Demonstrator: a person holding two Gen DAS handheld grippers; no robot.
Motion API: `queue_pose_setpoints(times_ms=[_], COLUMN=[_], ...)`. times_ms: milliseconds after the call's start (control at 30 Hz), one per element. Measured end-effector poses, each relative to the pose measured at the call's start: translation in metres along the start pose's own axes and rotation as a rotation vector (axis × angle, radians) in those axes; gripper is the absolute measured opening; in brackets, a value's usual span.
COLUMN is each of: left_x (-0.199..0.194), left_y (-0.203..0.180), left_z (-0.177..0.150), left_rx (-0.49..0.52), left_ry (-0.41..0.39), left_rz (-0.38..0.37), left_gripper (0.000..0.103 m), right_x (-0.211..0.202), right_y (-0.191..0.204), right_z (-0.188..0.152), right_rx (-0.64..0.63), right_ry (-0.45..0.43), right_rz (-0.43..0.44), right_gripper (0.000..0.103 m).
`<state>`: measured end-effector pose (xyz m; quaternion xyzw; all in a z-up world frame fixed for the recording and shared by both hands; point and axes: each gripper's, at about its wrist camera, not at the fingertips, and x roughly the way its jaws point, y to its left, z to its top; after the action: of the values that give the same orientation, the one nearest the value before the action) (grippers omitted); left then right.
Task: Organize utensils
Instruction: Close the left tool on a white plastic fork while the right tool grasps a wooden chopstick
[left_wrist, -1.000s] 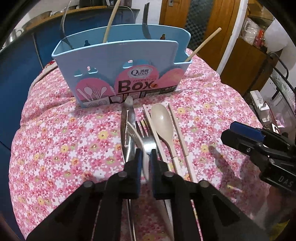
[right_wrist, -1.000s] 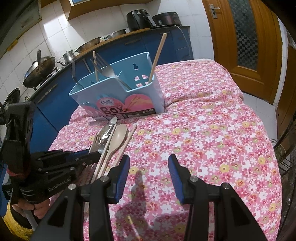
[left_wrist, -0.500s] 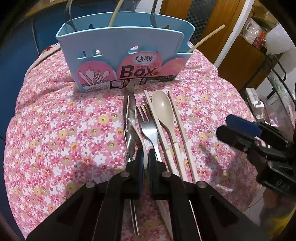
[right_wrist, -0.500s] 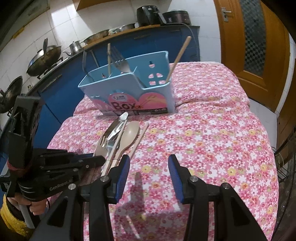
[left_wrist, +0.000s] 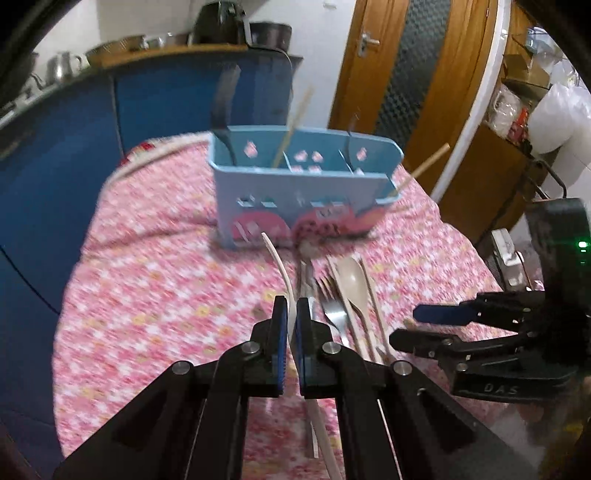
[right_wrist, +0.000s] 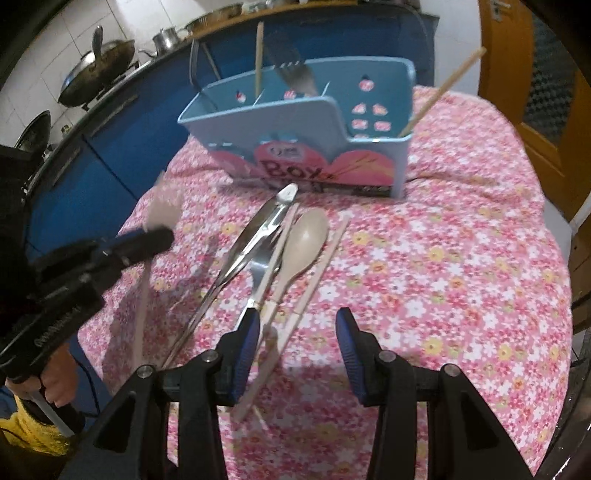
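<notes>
A light-blue utensil box stands on the pink floral cloth. It holds a metal fork, wooden chopsticks and a dark handle. In front of it lie metal tongs, a metal fork, a beige spoon and pale chopsticks. My left gripper is shut on a beige utensil, which hangs above the cloth, left of the row. My right gripper hovers over the handle ends. Its jaws are closing and no pad presses on anything.
Blue cabinets with woks and a kettle on top run behind the table. A wooden door and cluttered shelves stand to the right. The cloth drops off at the table's rounded edges.
The left gripper has risen and pulled back, lifting the beige utensil off the row. The right gripper has moved in over the handle ends and its jaws have narrowed.
</notes>
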<state>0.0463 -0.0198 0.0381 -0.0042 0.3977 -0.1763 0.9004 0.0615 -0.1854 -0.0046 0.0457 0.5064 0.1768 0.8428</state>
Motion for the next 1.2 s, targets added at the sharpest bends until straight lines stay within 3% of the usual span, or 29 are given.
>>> queue_pose_setpoints(times_ms=[267,833,1000,1200], left_x=[-0.008,-0.004,-0.001,-0.007], left_y=[0.023,0.022,0.023,0.023], left_z=[0.007,0.009,0.008,0.008], left_rx=[-0.004,0.025,0.018,0.021], left_ry=[-0.076,-0.107,-0.102,-0.126], left_rz=[0.062,0.037,0.04,0.049], left_gripper=[0.002,0.002,0.002,0.002], right_x=[0.019,0.056,0.059,0.031], right_y=[-0.003,0.005,0.013,-0.01], right_z=[0.015,0.052,0.052,0.03], right_rx=[0.053,0.032,0.015,0.114], right_ry=[0.101,0.319,0.285,0.17], right_rz=[-0.022,-0.099,-0.107,0.024], right_gripper=[0.014,0.013,0.01,0.007])
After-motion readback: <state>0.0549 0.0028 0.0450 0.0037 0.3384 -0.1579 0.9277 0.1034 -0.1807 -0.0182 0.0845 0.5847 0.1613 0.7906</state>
